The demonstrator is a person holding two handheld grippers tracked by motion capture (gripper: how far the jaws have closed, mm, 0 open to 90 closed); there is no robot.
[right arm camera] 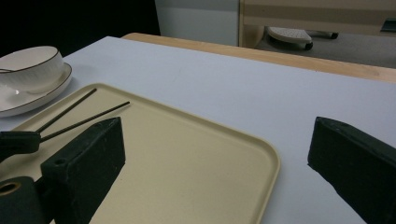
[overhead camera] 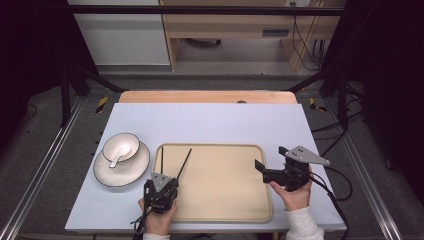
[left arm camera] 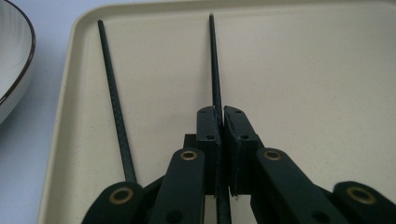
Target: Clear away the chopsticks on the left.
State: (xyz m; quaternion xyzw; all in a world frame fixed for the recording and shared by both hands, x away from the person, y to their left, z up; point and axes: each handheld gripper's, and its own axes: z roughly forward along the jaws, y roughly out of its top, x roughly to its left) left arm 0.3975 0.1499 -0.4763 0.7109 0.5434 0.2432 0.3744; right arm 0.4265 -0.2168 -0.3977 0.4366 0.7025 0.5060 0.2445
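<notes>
Two thin black chopsticks are on the left part of a beige tray [overhead camera: 225, 185]. My left gripper [overhead camera: 170, 184] is shut on the near end of the right chopstick [left arm camera: 214, 65], which points away across the tray [left arm camera: 303, 70]. Its jaws [left arm camera: 221, 114] pinch the stick between them. The other chopstick [left arm camera: 114, 102] lies loose on the tray just to the left, also seen in the high view [overhead camera: 161, 160]. My right gripper [overhead camera: 271, 158] hovers over the tray's right edge, open wide with nothing between its jaws [right arm camera: 217, 135].
A white bowl [overhead camera: 121, 146] with a spoon [overhead camera: 116, 160] in it sits on a dark-rimmed plate [overhead camera: 130, 172] left of the tray. The grey table [overhead camera: 210, 122] stretches beyond the tray to a wooden strip [overhead camera: 207, 96] at the far edge.
</notes>
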